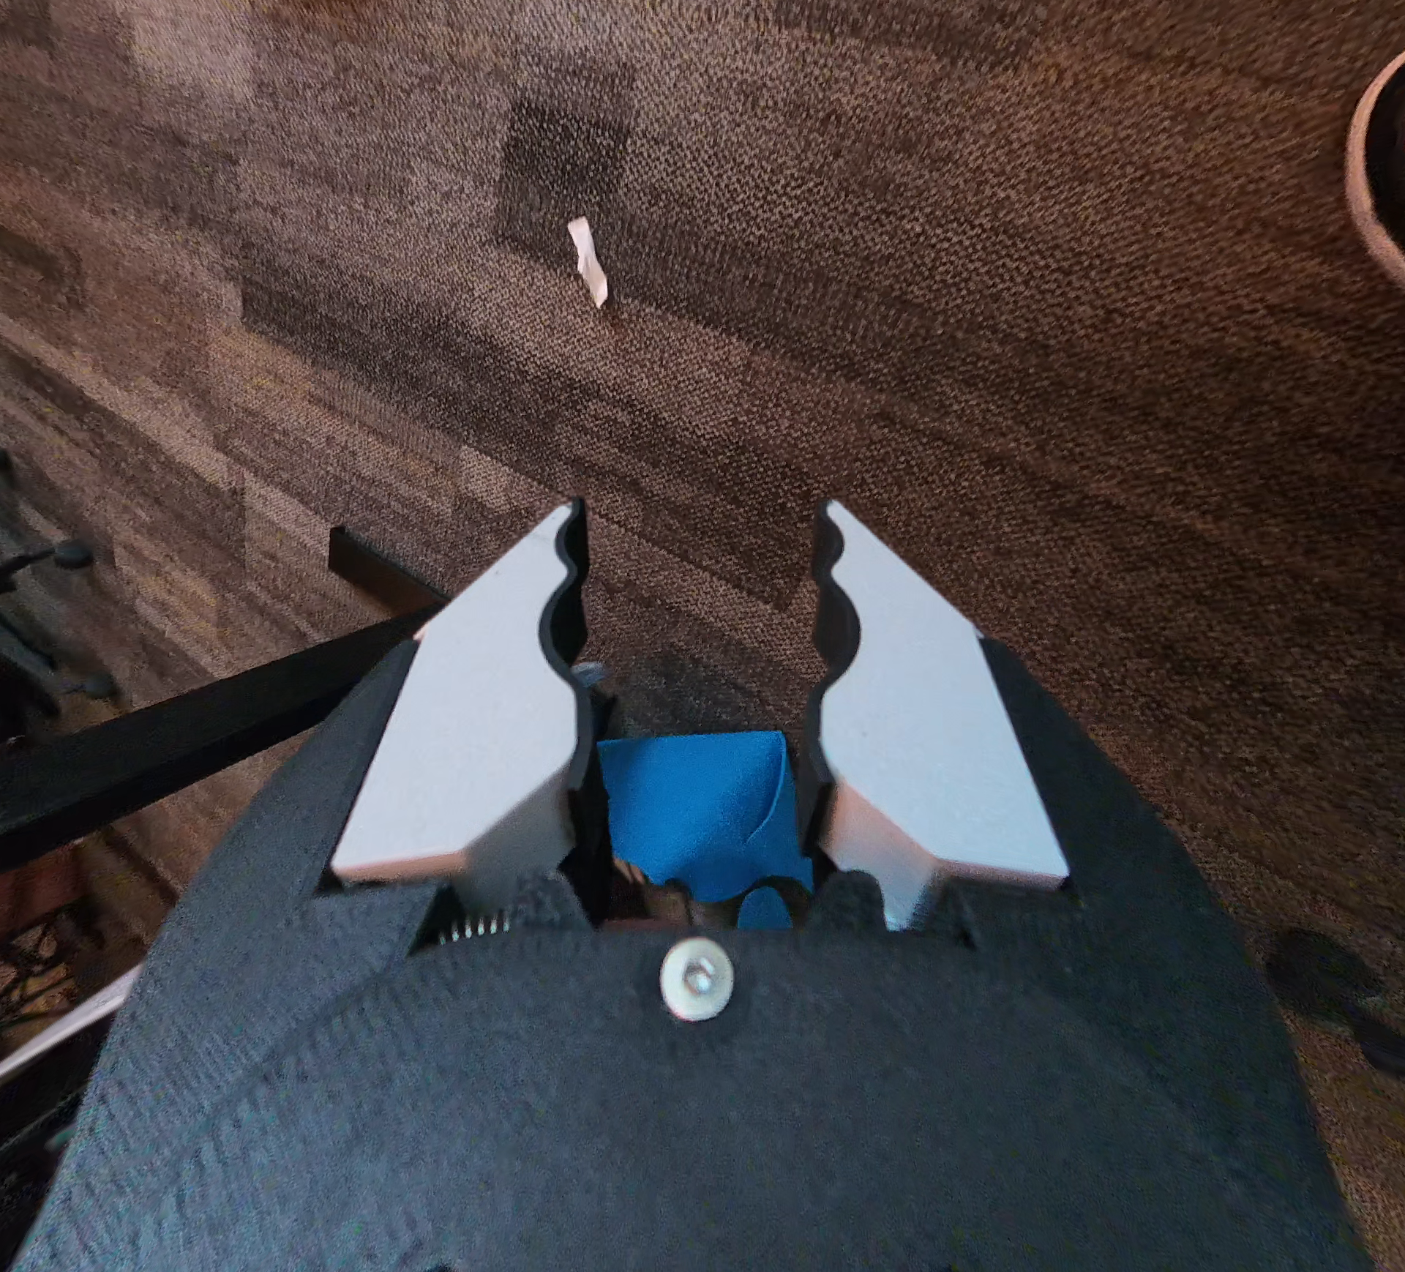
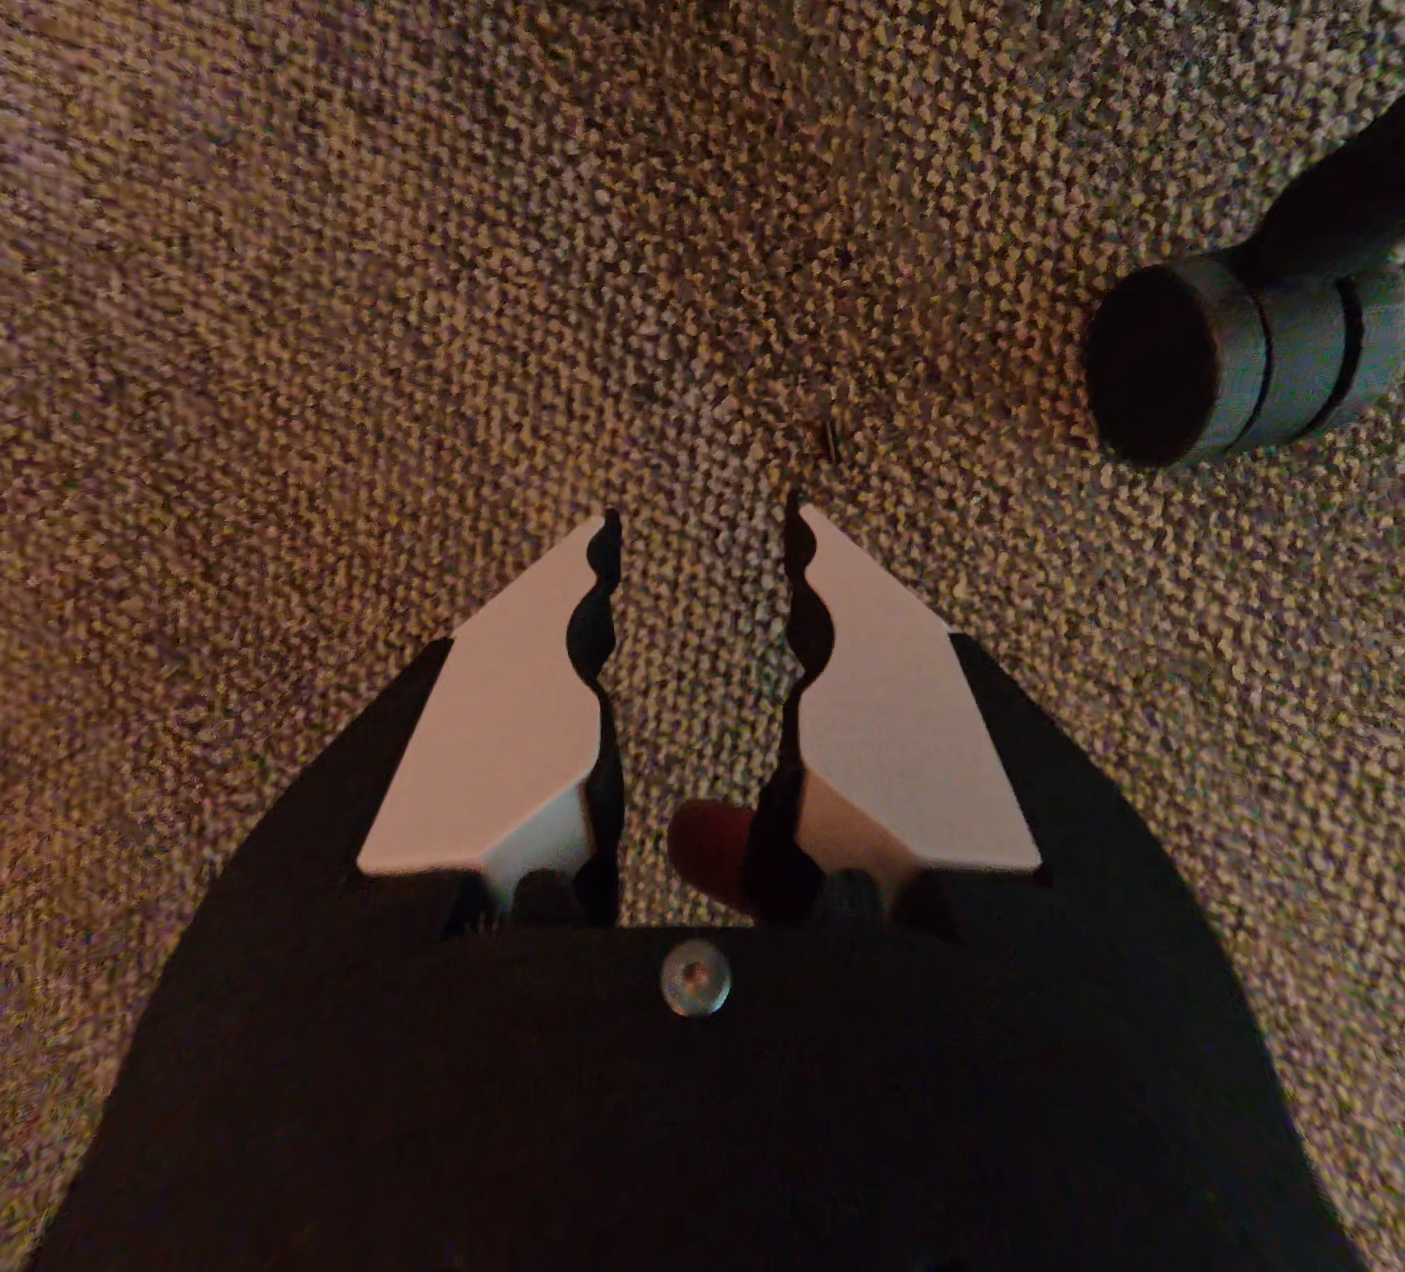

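My left gripper point(image 1: 699, 513) is open and empty, pointing down at a brown patterned carpet point(image 1: 912, 247). A small white scrap of paper point(image 1: 588, 261) lies on the carpet some way ahead of its tips. A blue piece point(image 1: 699, 810) shows low between the fingers, below the gripper. My right gripper point(image 2: 703, 513) is open and empty, held close above speckled carpet point(image 2: 532, 171). A dark reddish rounded thing point(image 2: 711, 848) shows low between its fingers; I cannot tell what it is.
A black chair caster point(image 2: 1209, 361) stands on the carpet to the right of the right gripper. In the left wrist view a black bar point(image 1: 190, 726) crosses at the left, a pale round rim point(image 1: 1376, 171) sits at the right edge, and chair parts point(image 1: 45, 627) at far left.
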